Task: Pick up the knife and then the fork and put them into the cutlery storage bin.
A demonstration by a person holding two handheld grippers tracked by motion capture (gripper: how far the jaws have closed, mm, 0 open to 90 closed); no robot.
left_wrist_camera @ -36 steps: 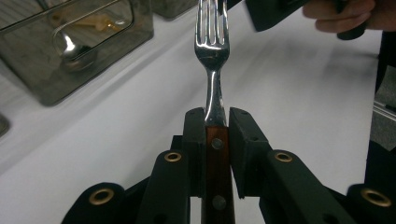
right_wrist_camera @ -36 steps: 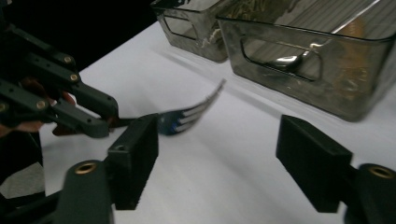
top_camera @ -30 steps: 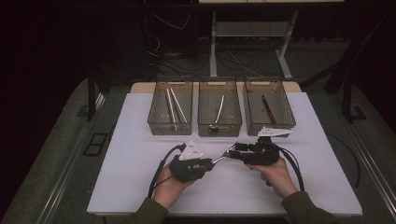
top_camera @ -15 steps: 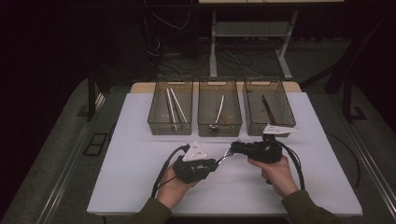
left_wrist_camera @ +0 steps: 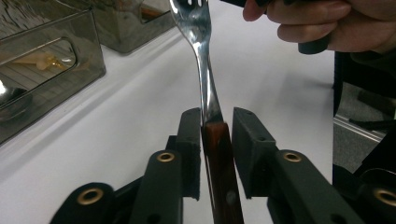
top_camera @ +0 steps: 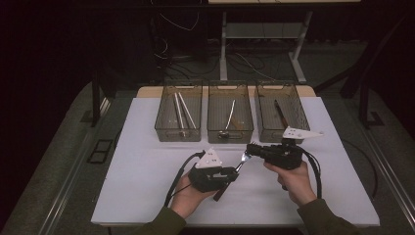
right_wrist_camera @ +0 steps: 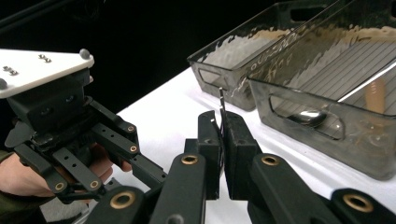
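A fork [top_camera: 243, 157] with a dark wooden handle spans between my two grippers above the white table [top_camera: 147, 166]. My right gripper [top_camera: 250, 148] is shut on its metal head; the tines stand edge-on between the pads [right_wrist_camera: 221, 109], which have just closed. My left gripper [top_camera: 234, 172] has the wooden handle [left_wrist_camera: 219, 154] between its jaws. These have just been opening: one pad lies against the wood and a thin gap shows at the other. The fork's shiny neck [left_wrist_camera: 204, 70] runs up towards the person's right hand [left_wrist_camera: 327, 23].
Three clear bins stand in a row at the table's far side: the left bin [top_camera: 179, 84] holds pale sticks, the middle bin [top_camera: 230, 84] a spoon, the right bin [top_camera: 280, 84] a dark utensil. Cables trail from both grippers towards the person.
My right gripper has risen a little and its jaws have shut on the fork's head. The left jaws have eased off the handle. The left hand has stayed where it was.
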